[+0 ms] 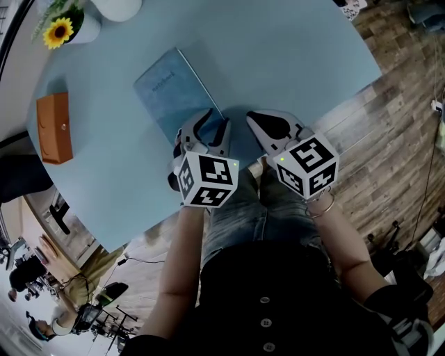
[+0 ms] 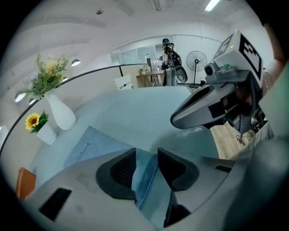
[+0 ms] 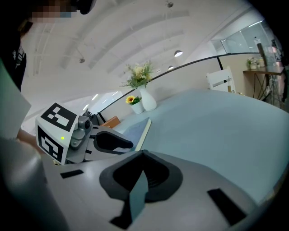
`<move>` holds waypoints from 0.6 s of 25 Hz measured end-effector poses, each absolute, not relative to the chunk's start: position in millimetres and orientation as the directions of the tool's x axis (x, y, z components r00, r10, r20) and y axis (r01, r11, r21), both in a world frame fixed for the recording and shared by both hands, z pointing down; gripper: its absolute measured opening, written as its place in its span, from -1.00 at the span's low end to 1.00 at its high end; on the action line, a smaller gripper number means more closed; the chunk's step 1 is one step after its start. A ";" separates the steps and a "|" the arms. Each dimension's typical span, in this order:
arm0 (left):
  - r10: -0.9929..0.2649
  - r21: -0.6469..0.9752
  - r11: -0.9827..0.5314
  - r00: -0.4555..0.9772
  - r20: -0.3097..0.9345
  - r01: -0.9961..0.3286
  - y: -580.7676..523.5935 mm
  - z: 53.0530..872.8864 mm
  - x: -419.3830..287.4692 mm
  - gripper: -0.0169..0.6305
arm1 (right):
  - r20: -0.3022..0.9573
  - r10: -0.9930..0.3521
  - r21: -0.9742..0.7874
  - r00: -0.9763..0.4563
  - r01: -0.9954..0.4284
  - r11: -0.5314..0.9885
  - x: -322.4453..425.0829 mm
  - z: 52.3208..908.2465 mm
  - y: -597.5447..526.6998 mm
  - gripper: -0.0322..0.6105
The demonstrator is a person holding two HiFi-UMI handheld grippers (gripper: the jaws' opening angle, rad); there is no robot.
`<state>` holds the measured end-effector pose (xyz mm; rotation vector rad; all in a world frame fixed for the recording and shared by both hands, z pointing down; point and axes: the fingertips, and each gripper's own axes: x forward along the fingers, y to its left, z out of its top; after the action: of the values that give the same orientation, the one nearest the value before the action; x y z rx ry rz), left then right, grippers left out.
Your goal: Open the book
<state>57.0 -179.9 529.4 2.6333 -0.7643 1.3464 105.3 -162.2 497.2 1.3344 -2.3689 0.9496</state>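
Surface: round pale-blue table [image 1: 292, 62] | on top: blue book [image 1: 174, 87], orange box [image 1: 54, 127], white vase [image 1: 117, 7], sunflower pot [image 1: 66, 29] beside vase

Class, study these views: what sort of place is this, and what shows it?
Likely an open office or studio: a round blue table with a white vase, a wood-plank floor, and a pedestal fan beside a desk behind.

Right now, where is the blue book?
In the head view the book lies on the blue table, its near corner at the left gripper, the orange box further left.
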 end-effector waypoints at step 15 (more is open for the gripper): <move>-0.406 -0.209 -0.880 0.446 0.797 -0.427 -178.1 539.8 58.9 -0.52 | 0.513 -0.669 -0.420 -0.538 -0.837 0.351 111.7 502.6 -164.3 -0.90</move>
<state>58.9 -178.1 539.8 2.6521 -0.7644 1.4523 111.7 -164.3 502.6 1.3492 -2.3636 0.9634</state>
